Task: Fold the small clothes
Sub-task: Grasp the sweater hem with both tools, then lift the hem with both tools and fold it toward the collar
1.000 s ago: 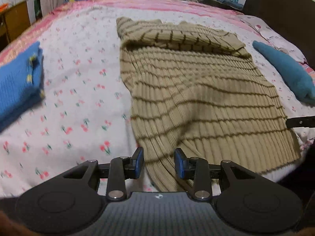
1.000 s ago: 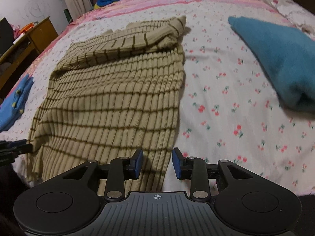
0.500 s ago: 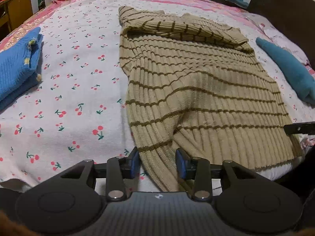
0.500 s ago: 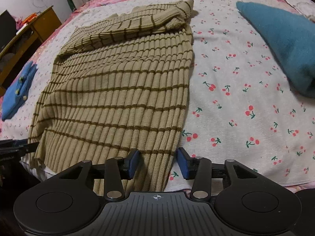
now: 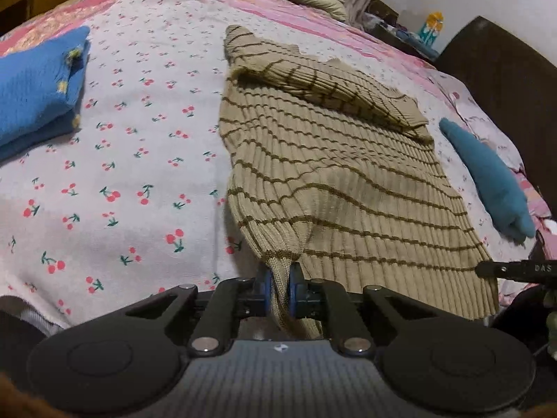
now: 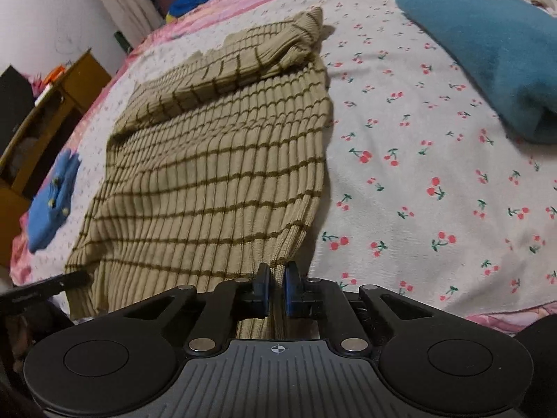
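Note:
A tan ribbed sweater with brown stripes (image 5: pixel 334 174) (image 6: pixel 216 160) lies spread on the cherry-print bed sheet (image 5: pixel 122 181) (image 6: pixel 417 191), its sleeves folded across the far end. My left gripper (image 5: pixel 279 280) is shut on the sweater's near left hem corner, and the knit bunches between the blue pads. My right gripper (image 6: pixel 276 284) is shut on the near right hem corner in the same way. The tip of the other gripper shows at the frame edge in each view.
A folded blue garment (image 5: pixel 34 87) (image 6: pixel 52 195) lies left of the sweater. A teal cloth (image 5: pixel 487 174) (image 6: pixel 487 55) lies to its right. A wooden cabinet (image 6: pixel 45 118) stands beside the bed; a dark headboard (image 5: pixel 497 69) is on the far right.
Both grippers stood open around the near hem corners; now both have shut on the fabric. The hem is pinched and gathered at each corner.

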The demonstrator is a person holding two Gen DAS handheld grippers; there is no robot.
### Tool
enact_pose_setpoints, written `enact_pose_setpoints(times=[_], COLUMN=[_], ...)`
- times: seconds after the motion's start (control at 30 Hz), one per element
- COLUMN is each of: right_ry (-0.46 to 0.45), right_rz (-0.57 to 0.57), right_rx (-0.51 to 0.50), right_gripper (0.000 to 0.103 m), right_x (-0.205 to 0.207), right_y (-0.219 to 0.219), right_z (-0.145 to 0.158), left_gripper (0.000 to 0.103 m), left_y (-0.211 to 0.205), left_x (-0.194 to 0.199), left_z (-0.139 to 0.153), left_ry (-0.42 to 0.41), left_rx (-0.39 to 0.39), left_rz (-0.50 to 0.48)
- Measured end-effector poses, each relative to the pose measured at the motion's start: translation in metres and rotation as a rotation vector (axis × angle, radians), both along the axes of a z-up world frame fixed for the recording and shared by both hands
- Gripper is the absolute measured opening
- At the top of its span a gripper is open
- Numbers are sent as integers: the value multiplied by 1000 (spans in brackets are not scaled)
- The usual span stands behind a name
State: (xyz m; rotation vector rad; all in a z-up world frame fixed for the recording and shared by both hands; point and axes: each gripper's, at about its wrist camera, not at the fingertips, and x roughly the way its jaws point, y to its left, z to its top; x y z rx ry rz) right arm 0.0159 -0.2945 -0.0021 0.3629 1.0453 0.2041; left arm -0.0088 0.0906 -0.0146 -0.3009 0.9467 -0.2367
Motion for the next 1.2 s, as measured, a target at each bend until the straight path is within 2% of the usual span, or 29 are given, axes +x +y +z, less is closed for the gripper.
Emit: enact_pose_setpoints(times=[0.13,0.33,0.4,0.57,0.63,0.67,0.8,0.83,0.87,0.97,1.03,1.1,1.2], right_ry=[-3,-3,2,25,59,65,67,64,61,59,57,49,11], right_rz=[-8,-25,-35,-9,-3,-13,20,28,37,37,30,24,6], right_rx=[-11,-29,-40,-101,-102,-106,-103,-102,-102,-102,-58,16,129], right_gripper=[7,6,6,6,15,15,27,32,32,29,8,7,6], right_x=[-2,-4,-5,1,6,8,10,9,9,10,10,10,9], right_y=[-5,-12,-15,-4,-1,0,4,5,7,8,5,-1,-7], right_z=[4,5,5,0,-5,-8,-10,-10,-10,-9,-7,-3,5], left_gripper=[16,16,16,16,16,16,24,24,24,16,15,14,14], left_y=[4,18,21,5,6,5,-1,-3,-3,-2,-1,1,12], left_x=[1,-5,-2,3,7,8,8,9,9,10,9,9,15], left_z=[-4,6,4,-7,-12,-13,-14,-14,-14,-11,-5,2,15], left_ry=[13,-20,2,56,86,90,88,87,85,74,58,36,6], left_rx=[4,38,35,109,81,73,60,65,67,38,10,-27,-142], left_rz=[15,39,41,6,20,21,-7,-10,-9,-10,-22,-33,-8])
